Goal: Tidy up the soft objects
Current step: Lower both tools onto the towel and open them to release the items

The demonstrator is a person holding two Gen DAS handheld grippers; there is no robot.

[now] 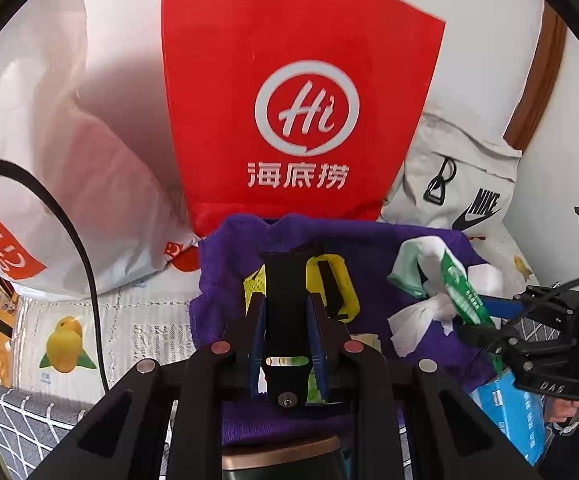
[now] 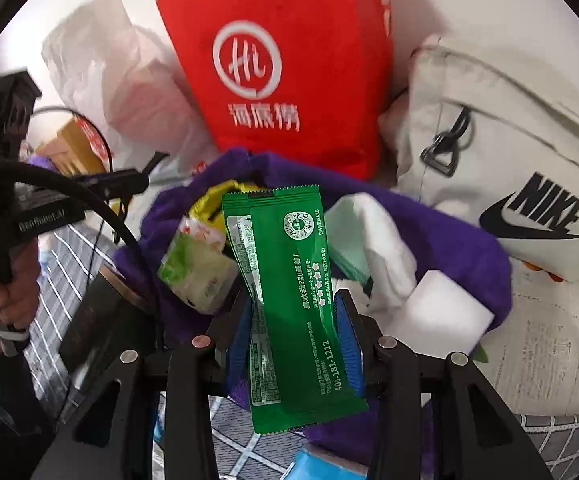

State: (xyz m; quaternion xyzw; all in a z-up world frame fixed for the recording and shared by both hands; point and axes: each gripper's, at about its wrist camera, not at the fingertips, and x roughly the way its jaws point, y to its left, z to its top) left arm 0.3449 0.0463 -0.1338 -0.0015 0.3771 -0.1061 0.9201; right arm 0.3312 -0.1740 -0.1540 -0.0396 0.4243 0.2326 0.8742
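Right now both hand-held grippers are loaded, hovering over a crumpled purple fleece towel (image 2: 449, 236) spread on what looks like a bed with a fruit-print quilted cover (image 1: 69, 332). Right hand-held gripper (image 2: 295, 332) is clamped on a flat green foil sachet with white print (image 2: 285, 280), pinched across its lower half between the blue pads (image 2: 347, 332) so the long top part sticks up free; the pack buckles a bit at the pinch, so it's soft. Left hand-held gripper (image 1: 285, 312) is closed tight on a narrow black strap-like piece (image 1: 283, 304), held upright along its fingers; what it is exactly, can't tell. A yellow and black item (image 1: 331, 284) lies on the towel just behind it.

More loose soft stuff sits on the towel: white and mint folded cloths (image 2: 373, 240), a white foam block (image 2: 445, 308), a small green and white tissue packet (image 2: 197, 272).

At the back, leaning on the wall, stand a red paper carrier bag with a white Hi logo (image 1: 289, 80), a white plastic shopping bag (image 1: 49, 160) and a pale canvas Nike bag (image 2: 509, 152). Likely the red bag is the drop target, since both grippers face it, but that is a guess. Its mouth is out of view.
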